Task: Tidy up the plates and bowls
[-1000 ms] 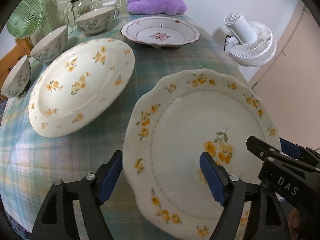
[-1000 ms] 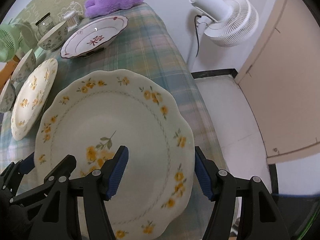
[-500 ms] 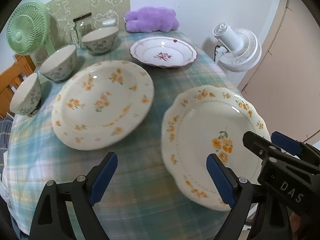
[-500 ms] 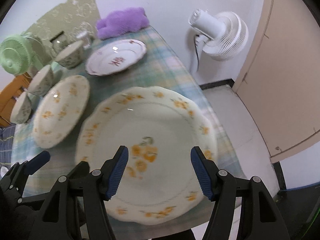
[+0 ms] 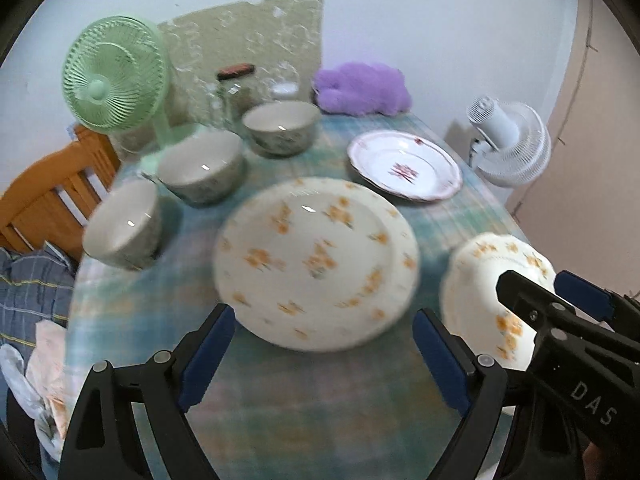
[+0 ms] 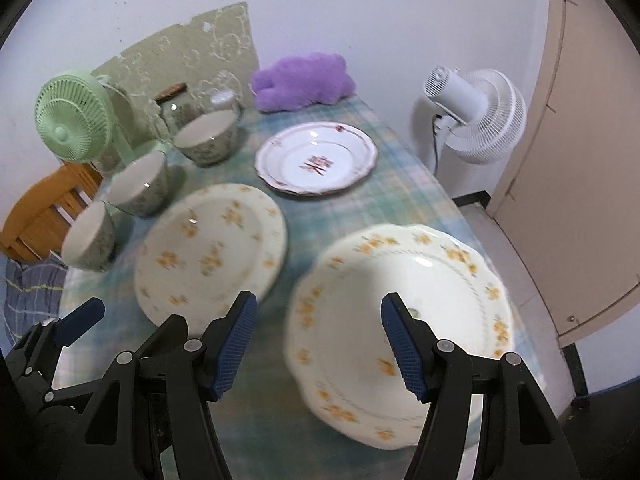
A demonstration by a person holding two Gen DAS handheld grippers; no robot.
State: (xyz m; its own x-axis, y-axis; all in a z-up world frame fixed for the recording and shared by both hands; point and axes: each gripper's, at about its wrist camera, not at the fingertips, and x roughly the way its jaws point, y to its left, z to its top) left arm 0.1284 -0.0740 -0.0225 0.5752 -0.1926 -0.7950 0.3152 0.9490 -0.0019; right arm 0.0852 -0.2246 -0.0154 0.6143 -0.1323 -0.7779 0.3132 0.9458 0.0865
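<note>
A scalloped plate with yellow flowers (image 6: pixel 404 320) (image 5: pixel 480 292) lies at the table's near right edge. A round yellow-flowered plate (image 5: pixel 316 260) (image 6: pixel 212 248) lies mid-table. A white plate with a red rim (image 5: pixel 404 168) (image 6: pixel 316 160) lies behind them. Three patterned bowls (image 5: pixel 124 228) (image 5: pixel 200 168) (image 5: pixel 280 126) stand in a row at the left. My left gripper (image 5: pixel 320 356) is open and empty, above the near edge of the round plate. My right gripper (image 6: pixel 320 344) is open and empty, above the scalloped plate's left rim.
A green fan (image 5: pixel 114 76), glass jars (image 5: pixel 236 92) and a purple plush (image 5: pixel 360 88) stand at the table's far end. A white fan (image 6: pixel 476 116) stands on the floor beyond the right edge. A wooden chair (image 5: pixel 48 196) is at the left.
Both grippers have pulled back and risen away from the scalloped plate, and the left one has swung left. More of the table shows. The plates and bowls have stayed in place.
</note>
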